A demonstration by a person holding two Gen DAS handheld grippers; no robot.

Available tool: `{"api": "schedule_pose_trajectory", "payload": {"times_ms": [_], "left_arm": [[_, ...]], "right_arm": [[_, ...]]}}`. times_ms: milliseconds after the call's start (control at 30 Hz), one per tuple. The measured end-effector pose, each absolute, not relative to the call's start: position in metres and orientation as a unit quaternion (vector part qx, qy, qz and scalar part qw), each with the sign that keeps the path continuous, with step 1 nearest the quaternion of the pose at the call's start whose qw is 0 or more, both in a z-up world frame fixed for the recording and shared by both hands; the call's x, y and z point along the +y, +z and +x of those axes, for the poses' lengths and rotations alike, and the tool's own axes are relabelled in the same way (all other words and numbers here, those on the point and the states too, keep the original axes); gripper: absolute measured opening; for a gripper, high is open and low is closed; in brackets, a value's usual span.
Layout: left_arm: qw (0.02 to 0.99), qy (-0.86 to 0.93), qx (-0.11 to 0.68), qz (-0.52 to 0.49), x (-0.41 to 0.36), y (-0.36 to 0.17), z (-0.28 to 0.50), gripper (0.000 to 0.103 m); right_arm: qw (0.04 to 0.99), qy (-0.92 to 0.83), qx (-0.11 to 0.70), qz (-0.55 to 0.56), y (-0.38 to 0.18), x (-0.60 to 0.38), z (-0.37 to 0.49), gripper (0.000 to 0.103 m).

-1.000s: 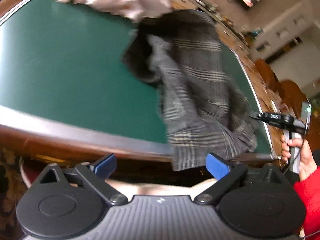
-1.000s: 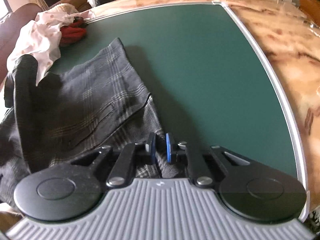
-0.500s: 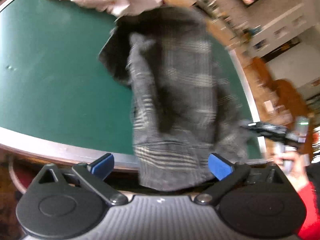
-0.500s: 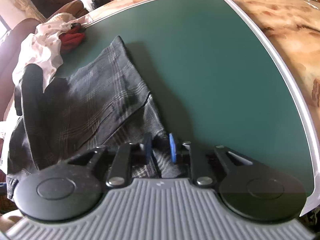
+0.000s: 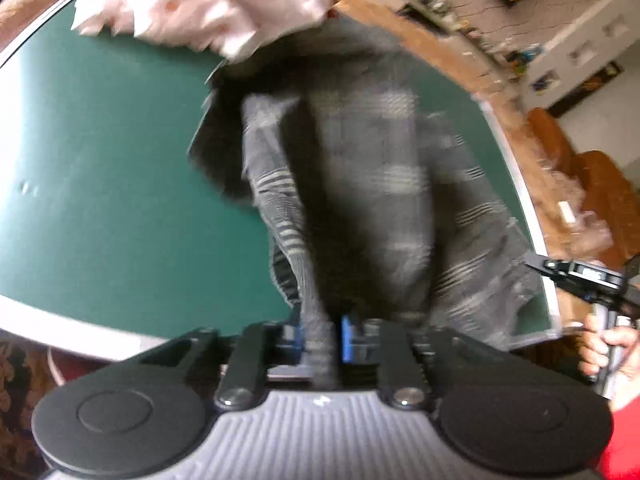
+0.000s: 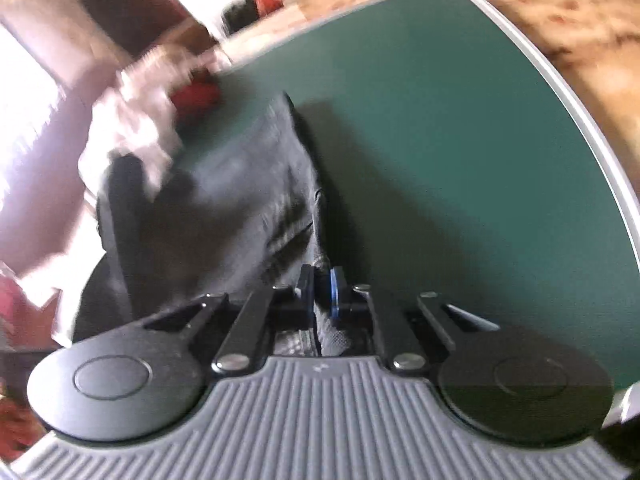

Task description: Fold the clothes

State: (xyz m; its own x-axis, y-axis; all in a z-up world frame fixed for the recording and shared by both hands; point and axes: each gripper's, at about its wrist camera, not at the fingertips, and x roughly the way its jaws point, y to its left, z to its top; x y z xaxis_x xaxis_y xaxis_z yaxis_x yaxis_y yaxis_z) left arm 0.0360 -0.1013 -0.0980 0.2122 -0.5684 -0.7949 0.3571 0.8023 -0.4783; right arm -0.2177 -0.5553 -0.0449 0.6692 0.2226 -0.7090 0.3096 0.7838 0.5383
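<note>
A dark grey plaid garment (image 5: pixel 372 184) lies crumpled on the green table mat (image 5: pixel 100 160), its near edge hanging over the rim. My left gripper (image 5: pixel 320 336) is shut on a fold of that near edge, with cloth pinched between the blue pads. In the right wrist view the same garment (image 6: pixel 240 208) runs away to the left. My right gripper (image 6: pixel 322 288) has a bunched corner of it between its pads, and its jaws are closing on it. The left wrist view is blurred; it shows the right gripper (image 5: pixel 538 262) at the garment's right corner, held by a hand (image 5: pixel 600 344).
A white garment with pink dots (image 5: pixel 208 4) is heaped at the mat's far end, over the plaid garment's far part, with a red cloth (image 6: pixel 196 96) beside it. Marbled brown tabletop (image 6: pixel 560 12) borders the mat (image 6: pixel 460 140). A red sleeve (image 5: pixel 624 440) shows at lower right.
The left jaws, wide open before, have shut on the garment's near edge. The right jaws widened slightly, then narrowed on the cloth, and that view has tilted. Both views are now blurred.
</note>
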Motion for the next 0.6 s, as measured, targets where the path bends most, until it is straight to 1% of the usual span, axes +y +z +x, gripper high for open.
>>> {"api": "schedule_pose_trajectory", "payload": {"times_ms": [100, 133, 233, 300, 367, 400, 433, 467, 533, 567, 600], "left_arm": [[0.793, -0.336, 0.499, -0.1, -0.098, -0.057, 0.041, 0.014], [0.802, -0.346, 0.477, -0.096, -0.1, -0.043, 0.044, 0.014], [0.83, -0.358, 0.423, -0.054, -0.126, -0.009, 0.059, 0.014], [0.843, -0.368, 0.392, -0.03, -0.145, 0.004, 0.061, 0.014], [0.837, -0.385, 0.389, -0.023, -0.156, 0.004, 0.056, 0.014], [0.827, -0.394, 0.4, -0.022, -0.159, -0.003, 0.053, 0.014], [0.817, -0.399, 0.416, -0.02, -0.161, -0.015, 0.048, 0.014], [0.808, -0.396, 0.436, -0.021, -0.159, -0.029, 0.044, 0.014], [0.793, -0.385, 0.472, -0.026, -0.155, -0.056, 0.037, 0.014], [0.793, -0.373, 0.48, -0.026, -0.153, -0.067, 0.034, 0.014], [0.793, -0.362, 0.489, -0.025, -0.15, -0.077, 0.031, 0.014]], "right_arm": [[0.862, -0.004, 0.354, 0.363, -0.016, -0.563, -0.228, 0.011], [0.87, -0.004, 0.338, 0.36, -0.007, -0.563, -0.229, 0.011], [0.902, -0.023, 0.294, 0.315, 0.024, -0.557, -0.229, 0.011], [0.926, -0.041, 0.256, 0.275, 0.044, -0.55, -0.232, 0.011], [0.934, -0.05, 0.245, 0.253, 0.053, -0.547, -0.238, 0.011], [0.934, -0.055, 0.259, 0.239, 0.053, -0.545, -0.239, 0.011], [0.929, -0.057, 0.292, 0.219, 0.049, -0.543, -0.237, 0.013], [0.918, -0.061, 0.34, 0.195, 0.038, -0.541, -0.231, 0.016], [0.89, -0.11, 0.424, 0.126, 0.012, -0.533, -0.216, 0.019], [0.88, -0.146, 0.445, 0.079, 0.003, -0.527, -0.207, 0.019], [0.876, -0.179, 0.446, 0.027, 0.0, -0.517, -0.199, 0.019]]}}
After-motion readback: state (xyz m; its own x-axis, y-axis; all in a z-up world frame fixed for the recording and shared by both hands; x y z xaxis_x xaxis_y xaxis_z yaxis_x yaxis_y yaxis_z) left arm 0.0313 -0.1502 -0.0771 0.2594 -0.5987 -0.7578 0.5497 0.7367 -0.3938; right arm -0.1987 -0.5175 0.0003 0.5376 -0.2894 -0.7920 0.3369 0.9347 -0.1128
